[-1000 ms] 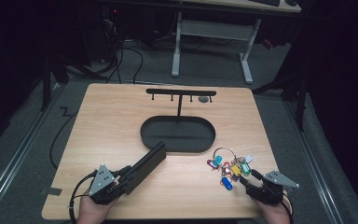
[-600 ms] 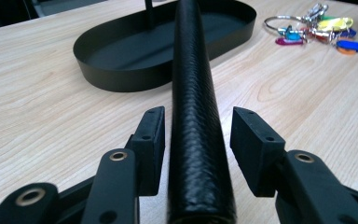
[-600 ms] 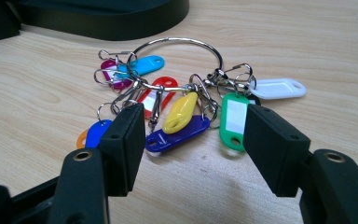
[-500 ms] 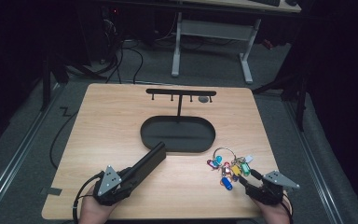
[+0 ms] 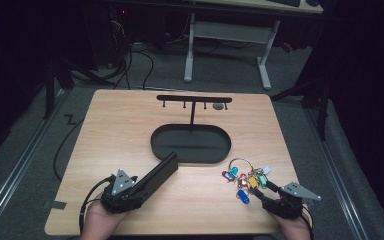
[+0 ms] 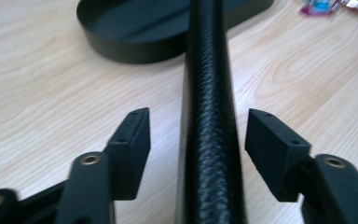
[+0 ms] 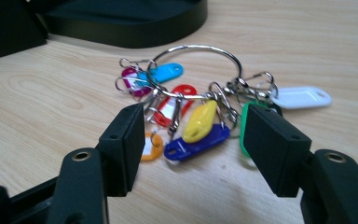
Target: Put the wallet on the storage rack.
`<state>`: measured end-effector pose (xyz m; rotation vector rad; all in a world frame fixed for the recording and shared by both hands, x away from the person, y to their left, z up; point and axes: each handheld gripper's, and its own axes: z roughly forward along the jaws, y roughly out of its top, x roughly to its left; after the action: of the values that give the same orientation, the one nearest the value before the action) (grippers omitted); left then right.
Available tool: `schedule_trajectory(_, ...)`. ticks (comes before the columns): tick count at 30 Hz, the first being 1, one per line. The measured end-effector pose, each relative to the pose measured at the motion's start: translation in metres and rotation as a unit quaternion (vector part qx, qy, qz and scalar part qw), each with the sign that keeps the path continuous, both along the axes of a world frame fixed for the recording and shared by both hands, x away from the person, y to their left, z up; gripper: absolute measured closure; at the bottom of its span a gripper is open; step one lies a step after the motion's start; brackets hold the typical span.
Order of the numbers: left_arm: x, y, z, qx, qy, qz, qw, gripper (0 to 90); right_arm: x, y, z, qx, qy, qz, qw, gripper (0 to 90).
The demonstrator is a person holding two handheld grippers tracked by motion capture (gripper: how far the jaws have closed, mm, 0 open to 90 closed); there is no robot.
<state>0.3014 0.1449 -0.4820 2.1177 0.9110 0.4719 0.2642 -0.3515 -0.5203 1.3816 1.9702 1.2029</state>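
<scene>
black case (image 6: 208,116) between just-opened left tongs (image 6: 196,140), untouched | right tongs (image 7: 193,140) apart, level, facing key ring (image 7: 193,70)

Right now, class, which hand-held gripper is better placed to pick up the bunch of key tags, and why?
The right hand-held gripper: its jaws stand open just short of the key tags. The left hand-held gripper has just been opening around the black case.

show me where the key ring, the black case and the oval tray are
key ring (image 7: 193,70), right gripper view, on its metal loop.
black case (image 6: 208,116), left gripper view, on its textured top.
oval tray (image 5: 190,156), high view, on its near rim.
</scene>
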Motion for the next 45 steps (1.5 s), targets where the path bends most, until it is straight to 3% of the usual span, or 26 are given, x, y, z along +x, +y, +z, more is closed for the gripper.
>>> schedule_trajectory(2,0.001,-0.001,0.002,0.025,0.0,0.001,0.9997,38.2,0.003,0.002,-0.001,-0.002,0.001,0.01,0.9999,38.6)
schedule_trajectory(8,0.001,-0.009,0.007,0.055,0.007,-0.017,0.9983,36.9,0.003,0.003,0.0,0.0,0.002,0.015,0.9999,38.6)
schedule_trajectory(11,0.003,-0.017,0.014,0.079,0.01,-0.03,0.9964,36.0,0.003,0.002,0.0,0.002,0.002,0.013,0.9999,38.6)
schedule_trajectory(13,0.006,-0.02,0.016,0.079,0.027,-0.028,0.9961,36.2,0.003,0.002,0.0,0.004,0.004,0.011,0.9999,38.6)
schedule_trajectory(20,0.016,-0.025,0.026,0.1,0.049,-0.026,0.9934,35.7,0.001,0.002,-0.001,0.008,0.006,0.009,0.9999,38.6)
schedule_trajectory(22,0.019,-0.025,0.03,0.094,0.053,-0.032,0.9937,42.8,0.001,0.001,-0.001,0.004,0.005,0.01,0.9999,38.6)
schedule_trajectory(24,0.024,-0.025,0.034,0.089,0.068,-0.038,0.993,43.7,0.001,0.001,-0.001,0.007,0.006,0.007,0.9999,38.6)
schedule_trajectory(28,0.03,-0.031,0.042,0.115,0.083,-0.053,0.9885,48.0,0.0,0.0,-0.001,0.008,0.008,0.005,0.9999,38.6)
schedule_trajectory(34,0.039,-0.043,0.052,0.153,0.097,-0.054,0.982,47.9,0.001,0.0,-0.003,0.007,0.011,0.006,0.9999,38.7)
schedule_trajectory(35,0.039,-0.043,0.052,0.153,0.097,-0.054,0.982,47.9,0.001,0.0,-0.003,0.007,0.011,0.006,0.9999,38.7)
schedule_trajectory(37,0.041,-0.049,0.055,0.175,0.1,-0.059,0.9777,47.7,0.001,0.0,-0.003,0.008,0.012,0.006,0.9999,38.6)
schedule_trajectory(45,0.044,-0.062,0.061,0.204,0.112,-0.072,0.9698,50.3,0.001,0.0,-0.003,0.01,0.013,0.005,0.9999,38.6)
